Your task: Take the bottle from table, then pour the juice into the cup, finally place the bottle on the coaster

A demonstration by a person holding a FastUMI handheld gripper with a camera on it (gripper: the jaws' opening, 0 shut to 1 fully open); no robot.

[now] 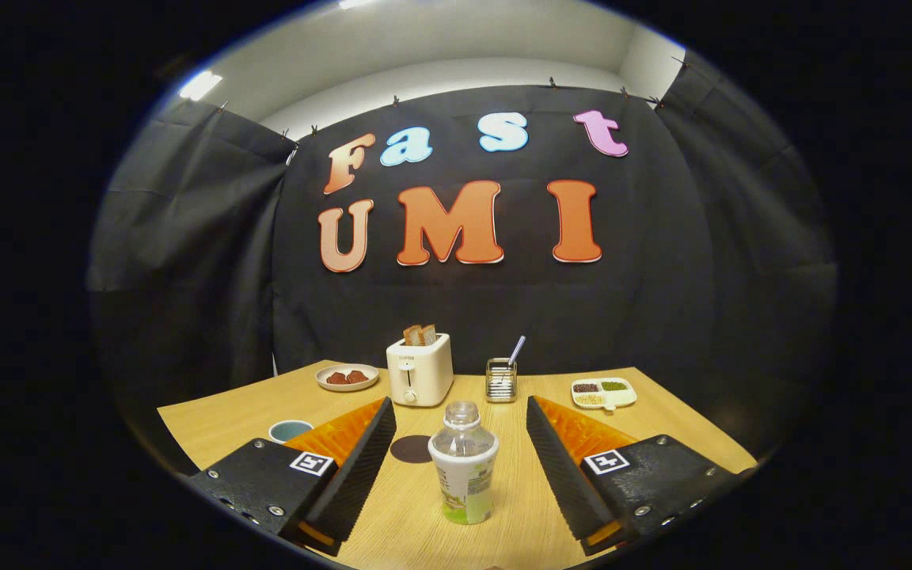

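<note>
Open claw point(461, 443), clear gaps either side of bottle point(463, 467); toaster point(420, 370) beyond.

A light wooden worktop point(662, 419) stretches ahead of the jaws to a wall of black cloth point(646, 317), which hangs in creased panels clipped along the top edge. More dark cloth point(179, 237) closes in the side beyond the left jaw. Above the curtains runs a pale wall point(456, 83) and ceiling, with a bright light fixture point(201, 85) glowing overhead.
</note>
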